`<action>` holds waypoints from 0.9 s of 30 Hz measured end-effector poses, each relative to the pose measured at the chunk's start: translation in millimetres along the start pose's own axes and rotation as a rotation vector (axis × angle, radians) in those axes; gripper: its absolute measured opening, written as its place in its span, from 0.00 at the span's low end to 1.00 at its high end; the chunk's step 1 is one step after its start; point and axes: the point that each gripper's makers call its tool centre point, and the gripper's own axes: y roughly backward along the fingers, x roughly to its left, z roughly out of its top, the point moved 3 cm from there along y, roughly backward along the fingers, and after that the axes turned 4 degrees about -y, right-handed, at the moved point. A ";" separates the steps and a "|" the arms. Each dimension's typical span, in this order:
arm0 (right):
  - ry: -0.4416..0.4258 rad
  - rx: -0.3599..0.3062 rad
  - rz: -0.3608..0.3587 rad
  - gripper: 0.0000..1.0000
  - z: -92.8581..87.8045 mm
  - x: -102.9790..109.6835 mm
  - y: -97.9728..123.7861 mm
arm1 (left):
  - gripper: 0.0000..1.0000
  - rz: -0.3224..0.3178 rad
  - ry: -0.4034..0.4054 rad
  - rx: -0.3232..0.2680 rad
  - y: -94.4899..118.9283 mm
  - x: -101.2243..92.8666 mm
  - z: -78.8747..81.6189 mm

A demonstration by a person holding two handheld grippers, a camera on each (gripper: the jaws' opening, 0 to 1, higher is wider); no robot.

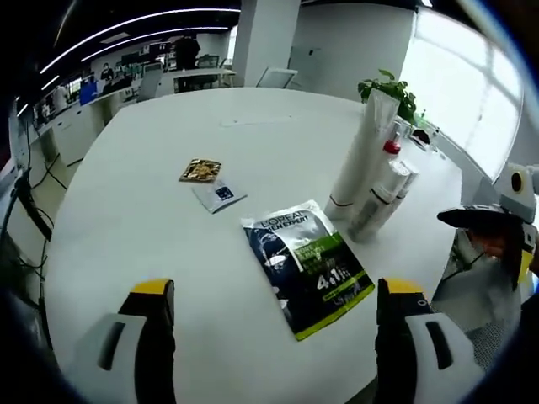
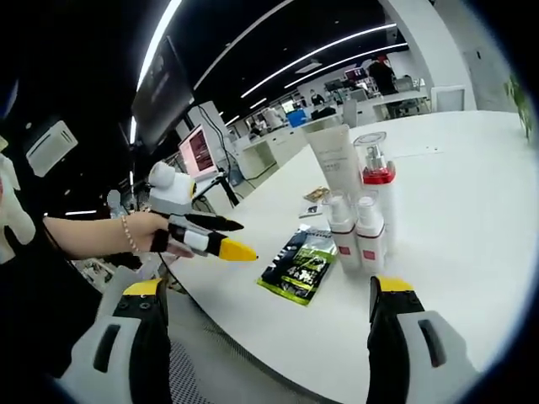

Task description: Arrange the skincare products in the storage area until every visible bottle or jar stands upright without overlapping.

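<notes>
While bottles overlap, rear labels stay hidden.

Black-and-grey fingers with yellow tips; beaded bracelet on the wrist.

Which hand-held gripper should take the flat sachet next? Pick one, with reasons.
Left, probably. The left hand-held gripper is open with the flat dark-and-green L'Oreal sachet lying just ahead between its jaws. The right hand-held gripper faces the upright white bottles, sachet off-centre.
</notes>
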 end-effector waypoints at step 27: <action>-0.039 0.012 -0.041 1.00 -5.0 -10.3 0.8 | 0.80 0.166 0.094 0.034 -89.8 39.0 35.8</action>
